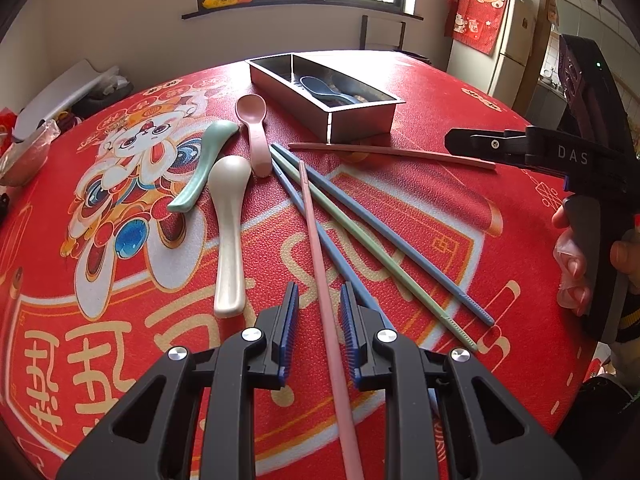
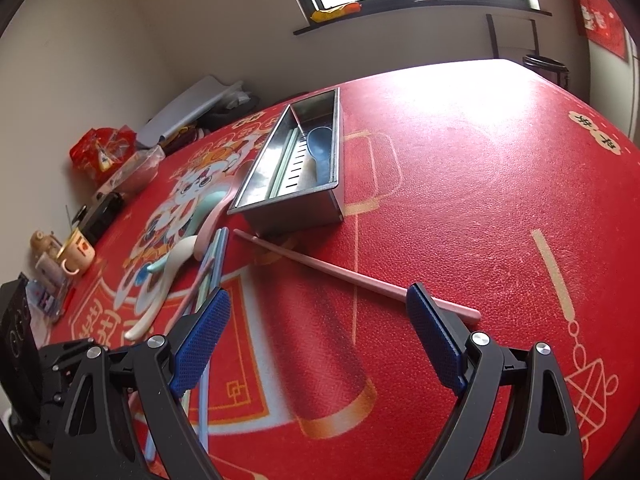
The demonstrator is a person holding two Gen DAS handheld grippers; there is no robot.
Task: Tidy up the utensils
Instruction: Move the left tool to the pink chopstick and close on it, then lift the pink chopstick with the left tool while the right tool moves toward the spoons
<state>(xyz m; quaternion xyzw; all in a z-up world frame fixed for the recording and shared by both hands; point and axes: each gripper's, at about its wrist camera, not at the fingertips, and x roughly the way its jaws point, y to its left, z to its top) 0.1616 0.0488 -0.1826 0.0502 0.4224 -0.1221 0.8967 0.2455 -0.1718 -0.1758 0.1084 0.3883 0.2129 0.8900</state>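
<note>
Left wrist view: left gripper (image 1: 319, 316) open, pads straddling pink chopstick (image 1: 320, 264) without pressing it; long axis running near-to-far, in line with fingers. Metal tray (image 1: 362, 118) far, slightly right.

Right wrist view: right gripper (image 2: 320, 322) wide open, empty; second pink chopstick (image 2: 344, 274) lying crosswise just beyond, near end by right pad.
</note>
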